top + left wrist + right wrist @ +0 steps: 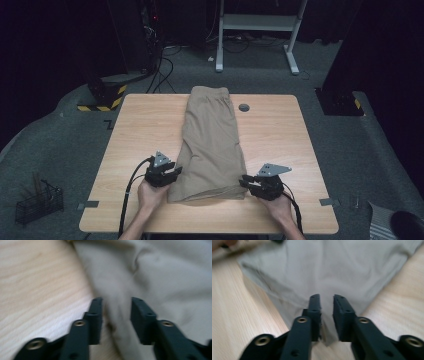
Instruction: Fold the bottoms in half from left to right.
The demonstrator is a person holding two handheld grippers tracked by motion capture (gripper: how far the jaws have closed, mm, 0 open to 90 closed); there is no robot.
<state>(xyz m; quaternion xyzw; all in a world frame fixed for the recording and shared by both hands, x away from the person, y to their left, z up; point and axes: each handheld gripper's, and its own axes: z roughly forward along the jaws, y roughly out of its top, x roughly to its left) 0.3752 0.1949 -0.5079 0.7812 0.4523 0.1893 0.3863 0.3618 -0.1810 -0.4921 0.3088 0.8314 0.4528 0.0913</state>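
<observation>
Your folded khaki shorts (211, 145) lie lengthwise down the middle of the wooden table (140, 130), waistband at the far edge beside the small grey grommet (244, 107), hems toward you. Your left gripper (172, 173) sits at the near left corner of the shorts, just at the hem; in the left gripper view (116, 315) its jaws stand partly apart, straddling the cloth's edge with a fold of fabric between them, and the pads do not press on it. Your right gripper (246, 181) sits at the near right corner of the shorts; in the right gripper view (327, 315) its jaws are closer together but a narrow gap shows between them, with the corner of the shorts lying in that gap and below it, not pinched. Both hands rest low, near the table edge closest to you, one on either side of the shorts. A wire basket (39, 202) stands on the floor, well to the left of the shorts.
</observation>
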